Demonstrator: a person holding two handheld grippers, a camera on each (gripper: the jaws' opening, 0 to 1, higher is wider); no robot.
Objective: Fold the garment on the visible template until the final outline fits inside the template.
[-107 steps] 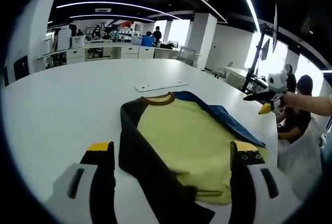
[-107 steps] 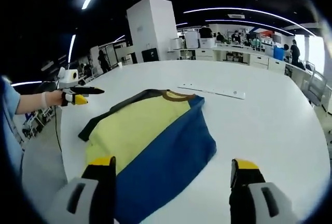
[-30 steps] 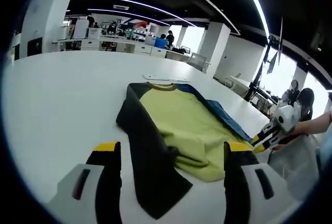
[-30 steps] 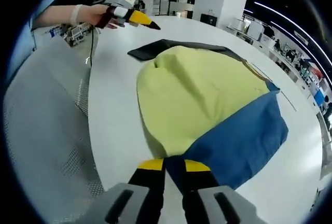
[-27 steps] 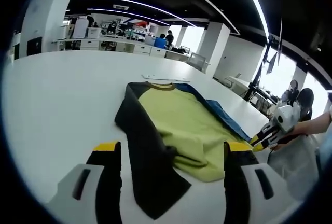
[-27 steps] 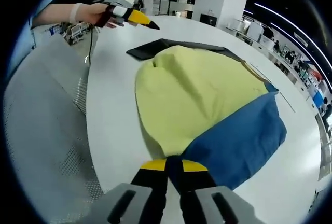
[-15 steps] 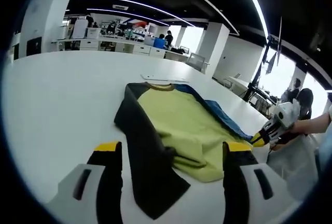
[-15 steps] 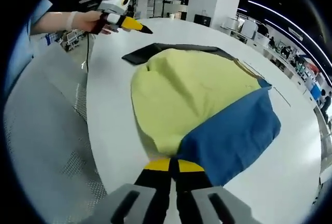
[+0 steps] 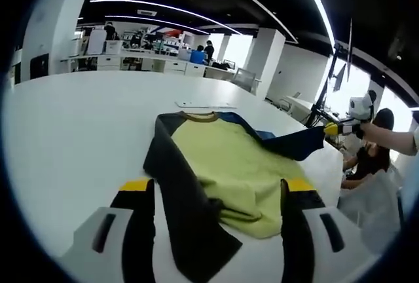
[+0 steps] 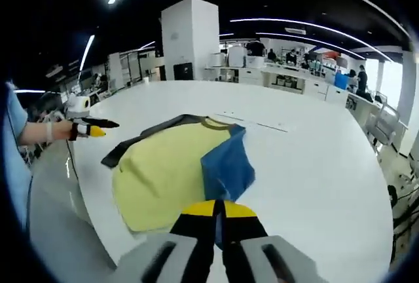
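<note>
table [image 9: 65, 126]: a broad white round-edged top in an open office; it carries the garment and a thin white strip, and in the right gripper view [image 10: 314, 158] its bare part spreads wide to the right of the cloth.
garment [image 9: 222, 165]: a shirt with a yellow-green body, a dark sleeve on one side, a blue sleeve on the other and a brown collar; it lies on the table, collar end away from the left gripper's camera. in the right gripper view [image 10: 163, 171] the yellow body lies flat, with the dark sleeve along its far left edge.
blue sleeve [image 9: 291, 144]: lifted off the table and drawn taut across toward the right gripper; in the right gripper view [image 10: 226, 165] it rises from the collar side of the shirt and runs down to the jaws, hanging over the yellow body.
dark sleeve [image 9: 180, 191]: lies flat along the near left side of the shirt, its end between the left gripper's jaws in the picture.
white strip [image 9: 200, 104]: flat on the table just beyond the collar; also seen in the right gripper view [image 10: 255, 122].
left gripper [image 9: 213, 185]: jaws spread wide, holding nothing, poised above the near hem of the shirt; in the right gripper view [image 10: 98, 126] it sits at the left edge, held in a hand, off the table's rim.
right gripper [image 10: 218, 209]: jaws pressed together, pinching the blue sleeve; in the left gripper view [image 9: 334, 129] it is raised at the right with the sleeve end in its tip.
people: small figures at desks far back in the room.
</note>
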